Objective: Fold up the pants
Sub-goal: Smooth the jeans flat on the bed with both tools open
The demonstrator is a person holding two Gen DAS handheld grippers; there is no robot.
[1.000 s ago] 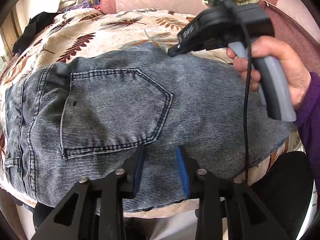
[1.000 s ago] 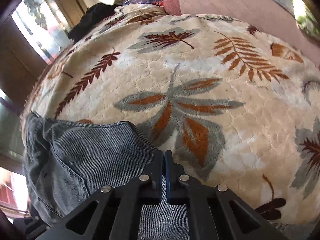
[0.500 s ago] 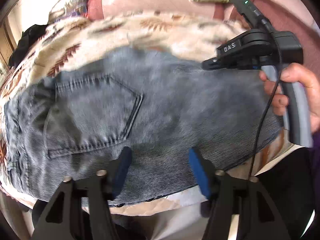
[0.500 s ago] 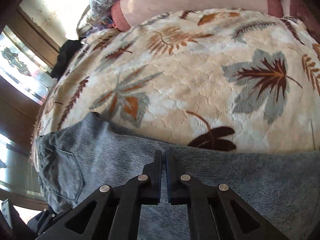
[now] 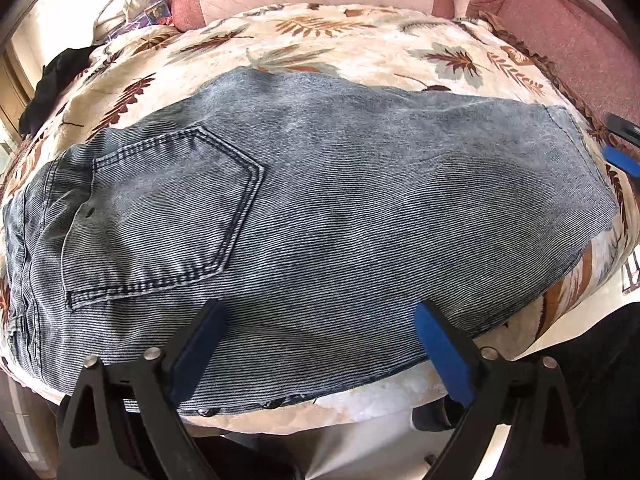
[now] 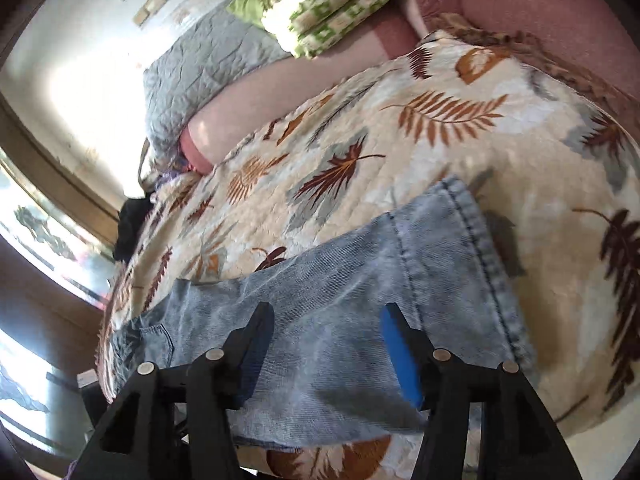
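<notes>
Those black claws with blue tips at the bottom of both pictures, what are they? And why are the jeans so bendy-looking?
They are grippers, tongs a person squeezes, one in each hand. A small camera on each looks along its fingers, and its round lens bends everything. One picture is from the left gripper, the other from the right gripper. The jeans lie flat on a leaf-patterned blanket. Both grippers have just been opening, and nothing is held.

One pair of jeans (image 5: 360, 208), one back pocket (image 5: 160, 212) showing on it. One leaf-print bedspread (image 5: 320, 44) beneath. Two hand-held grippers in play, left hand-held gripper (image 5: 320, 344) and right hand-held gripper (image 6: 324, 348), two blue-padded fingers each. One green-and-white blanket (image 6: 332, 4), one grey quilt (image 6: 208, 68), one black garment (image 5: 52, 84).
</notes>
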